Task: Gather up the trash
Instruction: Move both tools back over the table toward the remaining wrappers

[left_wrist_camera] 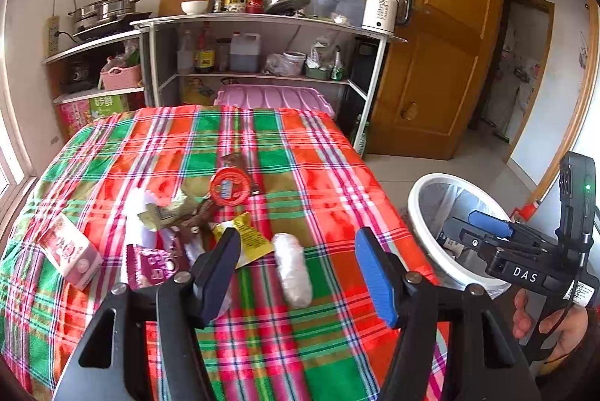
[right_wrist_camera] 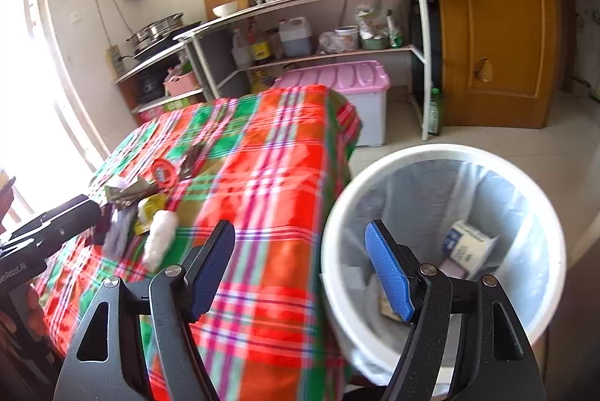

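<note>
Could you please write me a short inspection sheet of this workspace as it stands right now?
Surface: table under a plaid cloth.
Job's things: white wad, yellow wrapper, red round lid, pink carton, purple packet on the cloth; white bin beside the table, lined, some trash inside.
Clutter: nothing seen beyond the trash.
Grippers: left gripper open above the cloth; right gripper open, empty, at the bin's rim.
Cables: cord from a wall power strip.
Surroundings: shelves with cookware, kettle, wooden door.
</note>
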Demonstrator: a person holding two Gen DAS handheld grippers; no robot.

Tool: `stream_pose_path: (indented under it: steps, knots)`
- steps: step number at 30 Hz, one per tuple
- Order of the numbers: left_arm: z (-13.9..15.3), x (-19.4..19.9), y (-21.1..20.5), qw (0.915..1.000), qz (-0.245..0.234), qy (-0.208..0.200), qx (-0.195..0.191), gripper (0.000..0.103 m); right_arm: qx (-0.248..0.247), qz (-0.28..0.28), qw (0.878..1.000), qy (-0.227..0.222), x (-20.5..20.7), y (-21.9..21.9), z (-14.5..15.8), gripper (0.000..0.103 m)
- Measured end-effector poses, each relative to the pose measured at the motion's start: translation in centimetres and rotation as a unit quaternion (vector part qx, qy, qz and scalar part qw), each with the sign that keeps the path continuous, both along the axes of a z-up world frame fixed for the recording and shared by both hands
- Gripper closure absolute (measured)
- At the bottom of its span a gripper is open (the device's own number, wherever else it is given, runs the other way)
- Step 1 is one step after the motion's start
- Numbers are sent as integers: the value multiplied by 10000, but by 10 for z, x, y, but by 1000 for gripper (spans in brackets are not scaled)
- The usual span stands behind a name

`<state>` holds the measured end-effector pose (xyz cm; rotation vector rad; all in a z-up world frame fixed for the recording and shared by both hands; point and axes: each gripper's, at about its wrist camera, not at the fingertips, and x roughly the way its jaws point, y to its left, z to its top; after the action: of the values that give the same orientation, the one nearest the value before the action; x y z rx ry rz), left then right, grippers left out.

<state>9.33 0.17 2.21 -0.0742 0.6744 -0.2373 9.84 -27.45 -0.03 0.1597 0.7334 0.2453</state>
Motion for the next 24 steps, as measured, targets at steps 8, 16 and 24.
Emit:
stream_pose_path:
  steps: [8,16,24]
  knots:
    - [-13,-5,58,9978,661,90,-43,36,-10,539,9985,100,5,57,-7,30]
    - [-29,-8,89,9958,857,283,-150,33,-229,985,9945,291,14,107,-17,31]
    - [-40,-5,110,9941,929,485,-289,33,-385,1148,9913,524,26,135,-23,36]
